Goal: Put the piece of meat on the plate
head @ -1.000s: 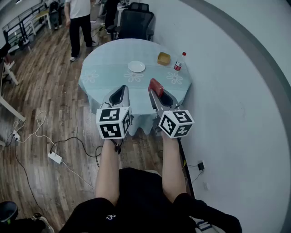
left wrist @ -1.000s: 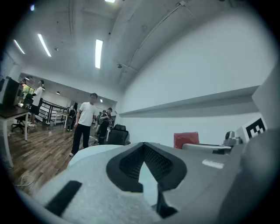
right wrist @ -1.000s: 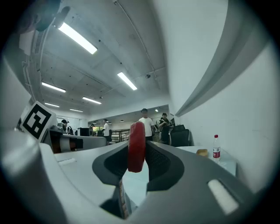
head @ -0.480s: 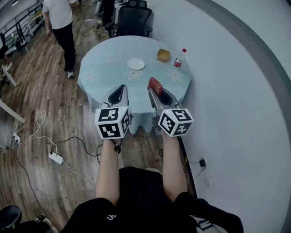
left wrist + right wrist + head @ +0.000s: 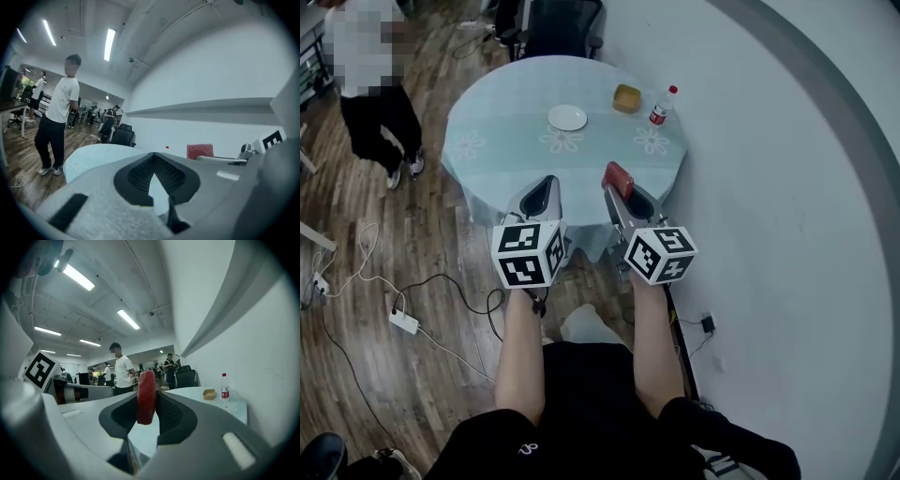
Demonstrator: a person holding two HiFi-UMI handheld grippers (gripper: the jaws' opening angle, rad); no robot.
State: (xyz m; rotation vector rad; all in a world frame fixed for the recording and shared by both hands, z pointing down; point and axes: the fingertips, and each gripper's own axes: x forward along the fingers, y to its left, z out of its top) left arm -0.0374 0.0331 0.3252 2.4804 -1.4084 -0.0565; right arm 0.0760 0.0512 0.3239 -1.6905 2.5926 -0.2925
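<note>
A red piece of meat stands on edge between the pads of my right gripper, which is shut on it. My left gripper is beside it, its tips together with nothing in them. Both are held level over the floor, short of the round pale-blue table. A small white plate lies near the table's middle, far ahead of both grippers. The right gripper view does not show the plate.
A yellow-brown bowl and a red-labelled bottle stand at the table's far right. A person stands left of the table. A black chair is behind it, cables lie on the floor, and a white wall runs along the right.
The table sits higher and further left in the head view. The person has walked from behind the table to its left. The meat stays in the right gripper.
</note>
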